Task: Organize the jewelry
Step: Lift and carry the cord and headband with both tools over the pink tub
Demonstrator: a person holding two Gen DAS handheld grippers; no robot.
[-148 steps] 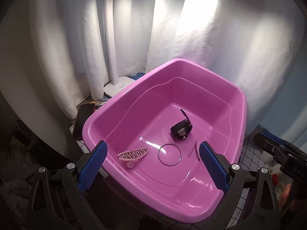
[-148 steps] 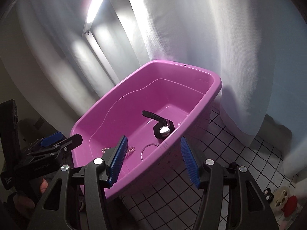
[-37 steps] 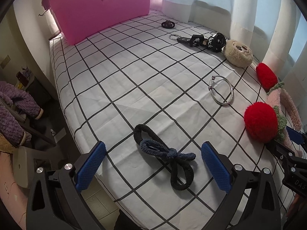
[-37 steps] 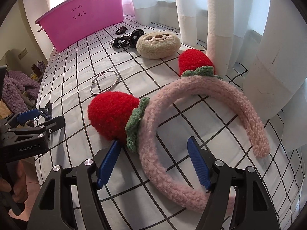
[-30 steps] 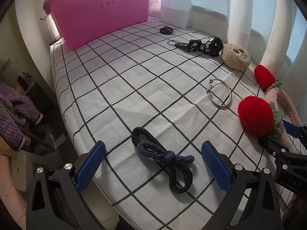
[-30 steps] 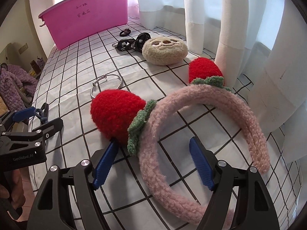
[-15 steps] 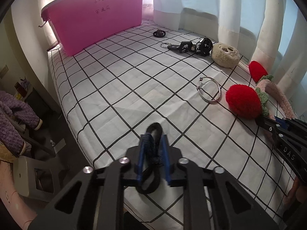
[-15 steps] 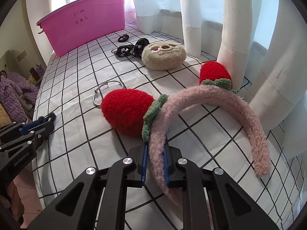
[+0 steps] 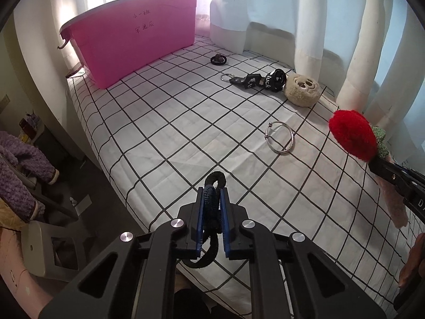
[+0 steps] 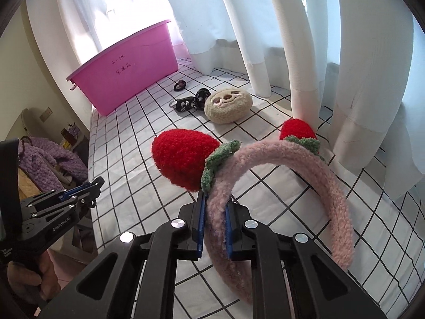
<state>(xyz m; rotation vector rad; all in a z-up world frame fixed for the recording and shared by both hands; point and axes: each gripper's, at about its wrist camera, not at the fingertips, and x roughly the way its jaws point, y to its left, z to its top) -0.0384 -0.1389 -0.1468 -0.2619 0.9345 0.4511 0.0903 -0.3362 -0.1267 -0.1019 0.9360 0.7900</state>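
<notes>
My left gripper [image 9: 211, 202] is shut on a dark blue-black hair tie [image 9: 215, 179], lifted above the checked cloth near its front edge. My right gripper [image 10: 215, 210] is shut on a pink fuzzy headband [image 10: 300, 156] with two red strawberries [image 10: 180, 156]; the band is raised off the cloth. The headband's strawberry [image 9: 352, 134] and the right gripper show at the right of the left wrist view. The pink bin [image 9: 130, 33] stands at the far left end; it also shows in the right wrist view [image 10: 127, 69].
On the checked cloth [image 9: 159, 122] lie a silver bangle [image 9: 280, 137], a black keychain strap [image 9: 255, 79], a beige plush face [image 9: 301, 90] and a small black hair tie [image 9: 218, 59]. White curtains [image 10: 292, 40] hang along the right. A chair with purple knitwear [image 9: 18, 170] stands left of the table.
Both grippers went from open over the items to shut on them. Since half a second ago both have lifted: the hair tie and the headband are raised off the cloth.
</notes>
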